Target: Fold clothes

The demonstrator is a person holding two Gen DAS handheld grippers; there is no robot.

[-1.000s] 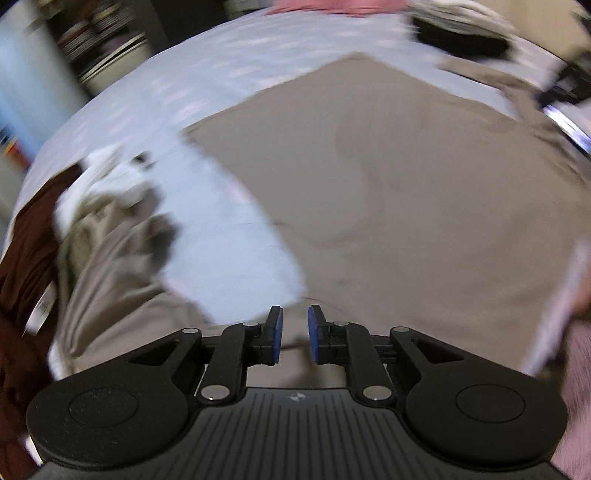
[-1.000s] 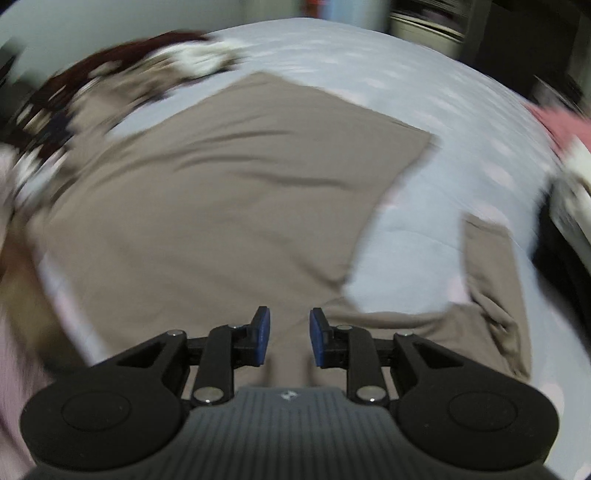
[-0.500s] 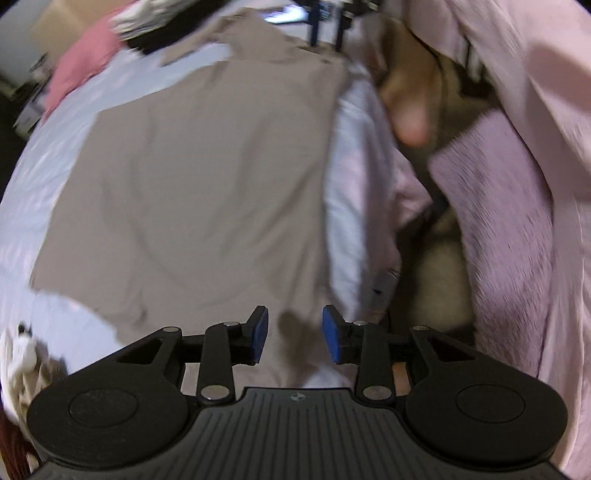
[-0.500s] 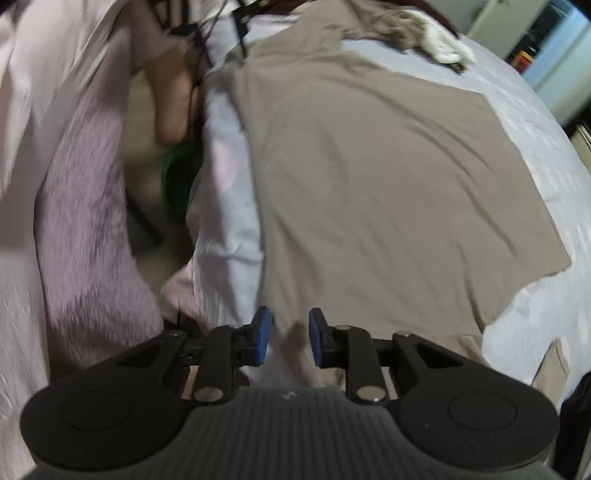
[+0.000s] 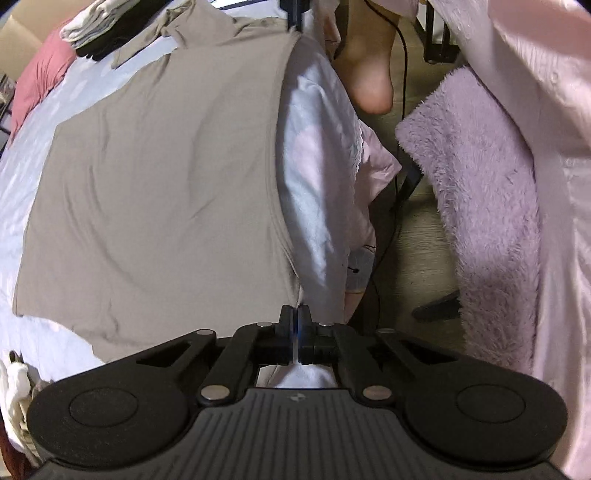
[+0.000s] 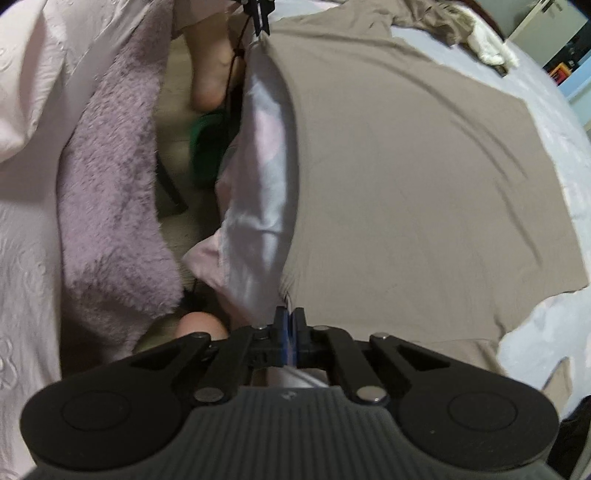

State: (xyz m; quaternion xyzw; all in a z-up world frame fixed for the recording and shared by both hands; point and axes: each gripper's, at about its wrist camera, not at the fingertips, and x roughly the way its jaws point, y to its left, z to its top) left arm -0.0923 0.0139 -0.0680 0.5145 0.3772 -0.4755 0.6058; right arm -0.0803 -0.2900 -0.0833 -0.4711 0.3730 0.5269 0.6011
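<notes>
A taupe T-shirt (image 5: pixel 159 177) lies spread flat on the pale blue bed sheet (image 5: pixel 317 192), its hem along the bed's near edge. My left gripper (image 5: pixel 294 314) is shut on one hem corner of the shirt. The shirt also fills the right wrist view (image 6: pixel 406 177). My right gripper (image 6: pixel 290 315) is shut on the other hem corner at the bed edge. The left gripper also shows far off at the top of the right wrist view (image 6: pixel 260 14). The shirt's sleeves lie at the far side.
A pile of clothes (image 6: pixel 461 29) sits beyond the shirt, and a pink item with folded pieces (image 5: pixel 66 44) lies at the other end. A purple fuzzy robe (image 5: pixel 487 206), bare feet (image 5: pixel 369 74), cables and floor lie off the bed edge.
Both grippers swung from the sleeve side to the hem at the bed edge. Both were open half a second ago and have now closed on the hem corners.
</notes>
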